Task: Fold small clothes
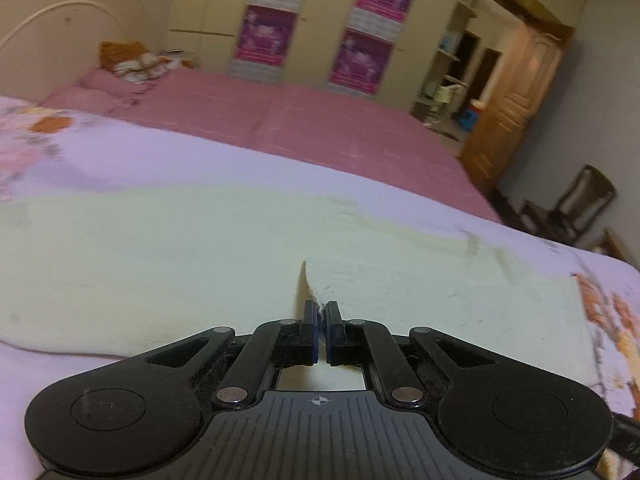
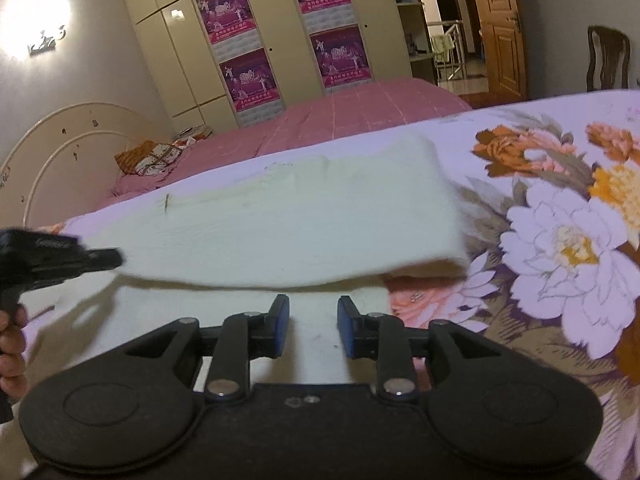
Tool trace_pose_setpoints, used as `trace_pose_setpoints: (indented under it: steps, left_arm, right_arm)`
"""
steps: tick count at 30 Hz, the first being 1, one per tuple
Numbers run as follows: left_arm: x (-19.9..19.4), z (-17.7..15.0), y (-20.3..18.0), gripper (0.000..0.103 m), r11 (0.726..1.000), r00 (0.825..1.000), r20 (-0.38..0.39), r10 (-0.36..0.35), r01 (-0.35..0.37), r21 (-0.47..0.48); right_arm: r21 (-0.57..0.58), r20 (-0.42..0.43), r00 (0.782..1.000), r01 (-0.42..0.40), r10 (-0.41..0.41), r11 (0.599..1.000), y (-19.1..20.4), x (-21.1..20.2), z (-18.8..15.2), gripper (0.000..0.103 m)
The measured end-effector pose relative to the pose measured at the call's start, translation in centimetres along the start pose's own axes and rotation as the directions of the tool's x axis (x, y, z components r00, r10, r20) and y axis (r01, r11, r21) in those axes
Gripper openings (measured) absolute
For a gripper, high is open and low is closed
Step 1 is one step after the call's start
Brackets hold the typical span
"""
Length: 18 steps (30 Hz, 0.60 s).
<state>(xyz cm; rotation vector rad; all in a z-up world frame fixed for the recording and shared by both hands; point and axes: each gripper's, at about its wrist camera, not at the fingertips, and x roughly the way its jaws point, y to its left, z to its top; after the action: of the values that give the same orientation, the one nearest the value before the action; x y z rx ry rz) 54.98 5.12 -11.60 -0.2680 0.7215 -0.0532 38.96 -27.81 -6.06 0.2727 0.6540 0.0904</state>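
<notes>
A pale cream garment lies spread on a lilac floral sheet. My left gripper is shut on a raised corner of the garment's near edge, and the fabric is pinched between its pads. The right wrist view shows that same left gripper coming in from the left, held by a hand. It lifts the garment so a fold hangs over the lower layer. My right gripper stands open just below the lifted edge, over the lower layer. Nothing is between its blue pads.
The floral sheet stretches off to the right. Behind lies a pink bed with a cream headboard and pillows. A wardrobe with purple posters, a wooden door and a dark chair stand farther back.
</notes>
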Motion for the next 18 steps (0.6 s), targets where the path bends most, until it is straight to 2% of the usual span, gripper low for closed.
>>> trace_pose_setpoints:
  steps: [4, 10, 18]
  left_arm:
    - [-0.3, -0.1, 3.0, 0.003, 0.999, 0.999, 0.004, 0.045, -0.045, -0.028]
    - [-0.6, -0.3, 4.6, 0.003, 0.997, 0.998, 0.026, 0.065, -0.064, -0.039]
    - [-1.0, -1.2, 6.0, 0.003, 0.997, 0.998, 0.010, 0.064, -0.063, -0.034]
  right_arm:
    - [0.023, 0.006, 1.000, -0.019, 0.019, 1.000, 0.4, 0.4, 0.0, 0.036]
    - [0.112, 0.024, 0.999, -0.030, 0.028, 0.993, -0.5, 0.6, 0.6, 0.041]
    - [0.263, 0.027, 0.999, -0.044, 0.038, 0.964, -3.1, 1.5, 1.1, 0.038]
